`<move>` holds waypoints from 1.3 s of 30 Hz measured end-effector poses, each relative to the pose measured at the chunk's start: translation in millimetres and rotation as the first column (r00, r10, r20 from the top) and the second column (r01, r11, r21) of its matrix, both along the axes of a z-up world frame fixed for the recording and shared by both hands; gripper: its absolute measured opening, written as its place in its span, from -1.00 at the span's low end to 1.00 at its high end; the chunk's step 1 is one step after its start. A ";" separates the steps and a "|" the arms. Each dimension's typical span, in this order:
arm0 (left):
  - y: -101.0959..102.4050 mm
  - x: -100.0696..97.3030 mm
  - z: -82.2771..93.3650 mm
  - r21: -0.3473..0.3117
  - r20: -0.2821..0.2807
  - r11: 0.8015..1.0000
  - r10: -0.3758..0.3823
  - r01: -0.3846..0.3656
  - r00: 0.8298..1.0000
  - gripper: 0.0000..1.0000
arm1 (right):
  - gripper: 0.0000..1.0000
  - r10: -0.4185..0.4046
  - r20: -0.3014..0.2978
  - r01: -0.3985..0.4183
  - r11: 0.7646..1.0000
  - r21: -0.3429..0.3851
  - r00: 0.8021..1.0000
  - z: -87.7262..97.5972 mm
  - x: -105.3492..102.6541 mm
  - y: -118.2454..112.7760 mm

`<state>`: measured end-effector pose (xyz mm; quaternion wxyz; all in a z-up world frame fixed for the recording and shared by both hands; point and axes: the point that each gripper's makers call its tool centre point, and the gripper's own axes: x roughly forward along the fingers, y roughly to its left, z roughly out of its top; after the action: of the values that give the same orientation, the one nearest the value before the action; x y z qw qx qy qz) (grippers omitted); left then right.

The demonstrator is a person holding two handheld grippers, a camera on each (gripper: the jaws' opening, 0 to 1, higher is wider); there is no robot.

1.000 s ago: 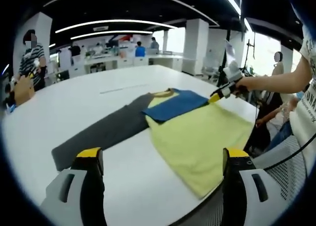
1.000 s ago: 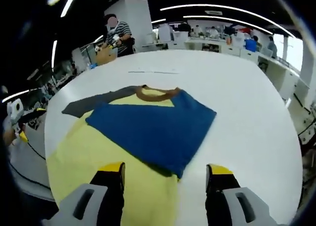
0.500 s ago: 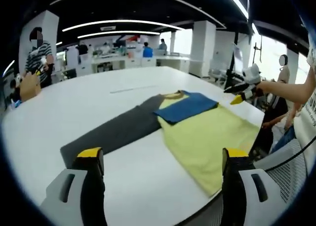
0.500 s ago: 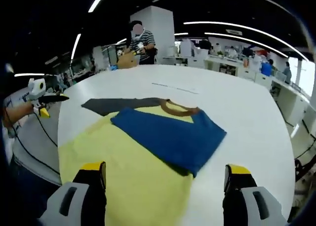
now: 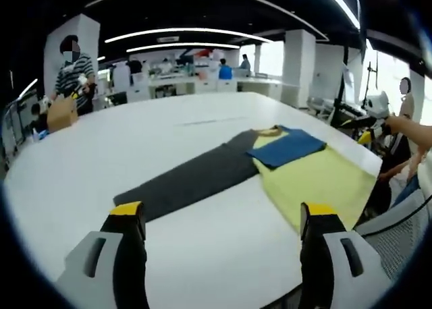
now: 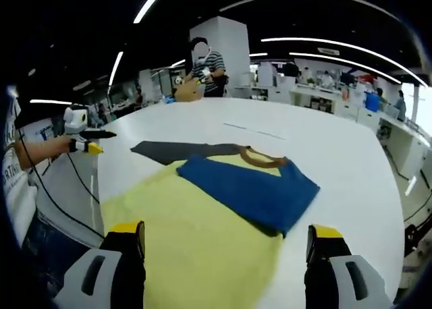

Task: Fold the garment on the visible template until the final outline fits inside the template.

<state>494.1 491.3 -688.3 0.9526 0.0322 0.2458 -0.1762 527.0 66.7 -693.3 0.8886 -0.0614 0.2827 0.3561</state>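
Garment point(image 5: 307, 177) sits right of centre in my left gripper view, spread flat on the white table point(image 5: 101, 160): a yellow body with a blue sleeve point(image 5: 291, 146) folded in across its upper part, and a brown collar at the top. Just beside it on the left, and touching it near the collar, a long dark grey panel point(image 5: 192, 181) stretches diagonally toward the lower left of the frame; I cannot tell whether it is the template or part of the shirt. My left gripper point(image 5: 223, 245) rises from the bottom edge with its yellow-tipped jaws spread wide apart and nothing between them, above bare table. At the right edge I see the right gripper point(image 5: 370, 123) in a hand, off the table edge, apart from the cloth.

In my right gripper view the garment point(image 6: 196, 235) fills the lower centre, the blue sleeve point(image 6: 253, 191) lying over the yellow, the grey panel point(image 6: 179, 150) behind it in the upper middle. My right gripper point(image 6: 226, 245) has its jaws wide apart and empty, framing the yellow fabric. At the left edge the left gripper point(image 6: 91, 139) is held beyond the table rim. A person in a striped top point(image 6: 206, 69) stands at the table's far side, upper centre.
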 end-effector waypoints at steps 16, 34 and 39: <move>54.4 29.9 -16.3 0.033 -0.028 0.978 0.206 -0.206 0.978 0.53 | 0.93 -0.006 -0.017 0.006 1.000 0.020 1.000 -5.6 -19.1 -2.2; 101.1 48.0 -57.7 0.027 -0.125 0.883 0.469 -0.469 0.874 -0.25 | 0.89 0.007 -0.031 -0.007 1.000 0.010 0.999 -12.0 -29.1 0.3; 108.7 45.7 -68.7 0.025 -0.154 0.863 0.502 -0.505 0.851 -0.40 | 0.88 -0.006 -0.028 0.006 1.000 0.014 1.000 -10.3 -28.9 -1.5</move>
<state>539.8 600.1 -757.0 0.9437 -0.0547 0.3175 0.0752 498.1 65.1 -703.6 0.8861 -0.0493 0.2927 0.3561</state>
